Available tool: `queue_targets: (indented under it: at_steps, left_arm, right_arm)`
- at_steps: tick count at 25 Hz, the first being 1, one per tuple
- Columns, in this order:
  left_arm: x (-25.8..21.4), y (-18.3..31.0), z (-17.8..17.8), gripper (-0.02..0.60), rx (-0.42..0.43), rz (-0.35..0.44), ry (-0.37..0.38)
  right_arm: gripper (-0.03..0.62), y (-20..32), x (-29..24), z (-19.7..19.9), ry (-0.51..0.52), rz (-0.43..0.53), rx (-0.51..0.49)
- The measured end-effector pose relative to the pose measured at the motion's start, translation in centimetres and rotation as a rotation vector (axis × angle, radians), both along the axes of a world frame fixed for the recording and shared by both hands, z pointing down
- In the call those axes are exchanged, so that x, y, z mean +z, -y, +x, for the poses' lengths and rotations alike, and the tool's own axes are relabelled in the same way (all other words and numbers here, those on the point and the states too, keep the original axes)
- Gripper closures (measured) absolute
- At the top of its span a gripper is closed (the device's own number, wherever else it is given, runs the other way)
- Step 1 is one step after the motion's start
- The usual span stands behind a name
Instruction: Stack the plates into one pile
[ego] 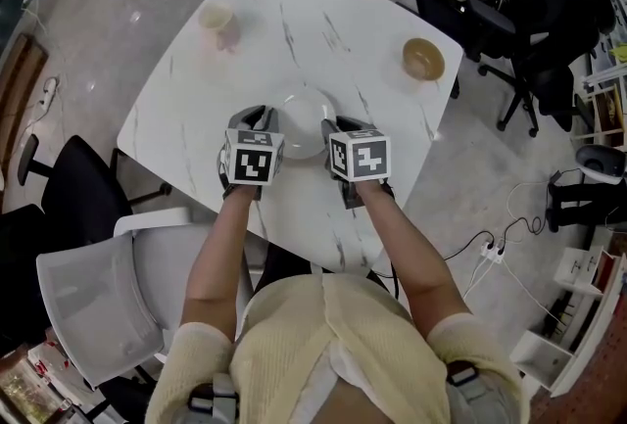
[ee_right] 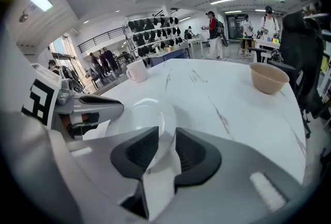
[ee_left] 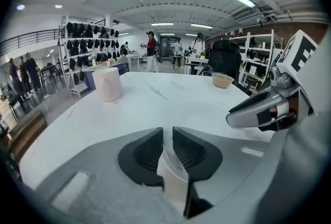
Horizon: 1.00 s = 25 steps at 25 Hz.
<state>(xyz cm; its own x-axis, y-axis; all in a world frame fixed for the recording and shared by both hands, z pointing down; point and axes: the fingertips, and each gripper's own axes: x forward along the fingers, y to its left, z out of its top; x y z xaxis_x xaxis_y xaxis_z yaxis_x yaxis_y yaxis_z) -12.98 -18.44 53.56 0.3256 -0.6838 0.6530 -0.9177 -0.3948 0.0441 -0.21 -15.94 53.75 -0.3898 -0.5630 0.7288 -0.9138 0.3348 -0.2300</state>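
Note:
A white plate lies on the white marble table near its front edge, between my two grippers. My left gripper is at the plate's left rim; in the left gripper view its jaws stand narrow, with the white rim filling the gap. At the plate's right rim is my right gripper. In the right gripper view the plate runs in between the jaws, which stand a little apart from the thin rim. I cannot tell whether it is one plate or a pile.
A pale pink mug stands at the table's far left, a tan bowl at the far right. A white chair is at my left, and black office chairs stand beyond the table's right corner.

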Motion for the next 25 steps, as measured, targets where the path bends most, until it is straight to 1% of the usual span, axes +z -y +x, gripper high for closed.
queue_targets:
  at_steps: [4,9,13,15,16,17,25]
  left_arm:
    - [0.4,0.1,0.0,0.517,0.008,0.007,0.02]
    - [0.8,0.1,-0.1,0.518,0.021,0.003,0.022]
    - [1.1,-0.1,-0.3,0.523,0.026,-0.002,0.01]
    - [0.5,-0.1,-0.5,0.536,0.018,0.011,0.004]
    - [0.3,0.0,-0.7,0.556,0.011,0.018,0.001]
    - [0.2,0.0,-0.9,0.574,0.004,0.021,-0.003]
    - [-1.4,-0.5,-2.0,0.575,-0.046,0.042,-0.087]
  right_arm:
    - [0.496,0.1,0.5,-0.1,-0.018,0.014,-0.006]
    - [0.491,0.2,0.5,-0.2,-0.028,0.024,-0.021]
    - [0.483,0.2,0.6,-0.1,-0.03,0.029,-0.028]
    - [0.482,0.2,0.4,-0.1,-0.026,0.041,-0.029]
    - [0.482,0.3,0.2,-0.1,-0.023,0.046,-0.03]
    - [0.482,0.3,0.0,-0.1,-0.02,0.05,-0.031]
    - [0.485,0.1,-1.6,0.4,0.016,0.082,-0.039]
